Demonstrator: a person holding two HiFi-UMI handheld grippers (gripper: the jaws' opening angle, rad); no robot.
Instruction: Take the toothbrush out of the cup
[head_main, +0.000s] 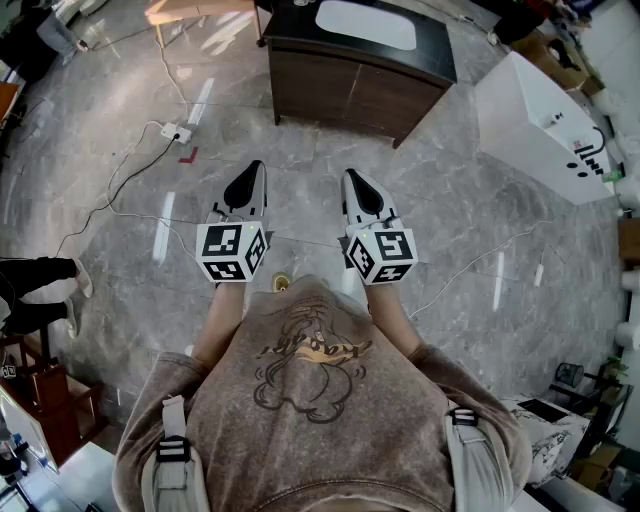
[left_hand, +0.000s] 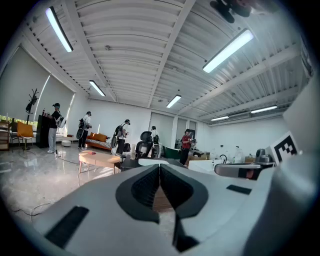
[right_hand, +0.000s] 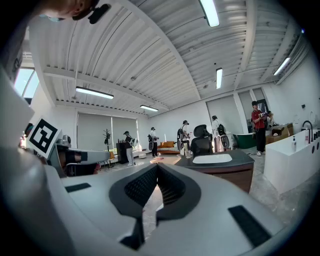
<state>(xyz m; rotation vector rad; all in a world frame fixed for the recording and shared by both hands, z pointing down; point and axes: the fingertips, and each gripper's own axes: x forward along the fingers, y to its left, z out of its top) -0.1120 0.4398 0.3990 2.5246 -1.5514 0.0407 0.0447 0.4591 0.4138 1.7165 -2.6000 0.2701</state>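
Observation:
No toothbrush and no cup shows in any view. In the head view, both grippers are held level in front of the person's chest, above a grey marble floor. My left gripper (head_main: 252, 172) has its jaws pressed together with nothing between them, and its marker cube sits near the hand. My right gripper (head_main: 353, 180) is shut the same way, also empty. In the left gripper view the left gripper (left_hand: 160, 168) has its black pads meeting at the tip. The right gripper view shows the right gripper (right_hand: 157, 168) closed, pointing towards a dark cabinet (right_hand: 220, 167).
A dark wooden cabinet (head_main: 350, 85) with a white basin (head_main: 366, 24) stands ahead. A white unit (head_main: 540, 125) is at the right. Cables and a power strip (head_main: 176, 132) lie on the floor at the left. Several people (left_hand: 85, 131) stand far off by a low table (left_hand: 99, 159).

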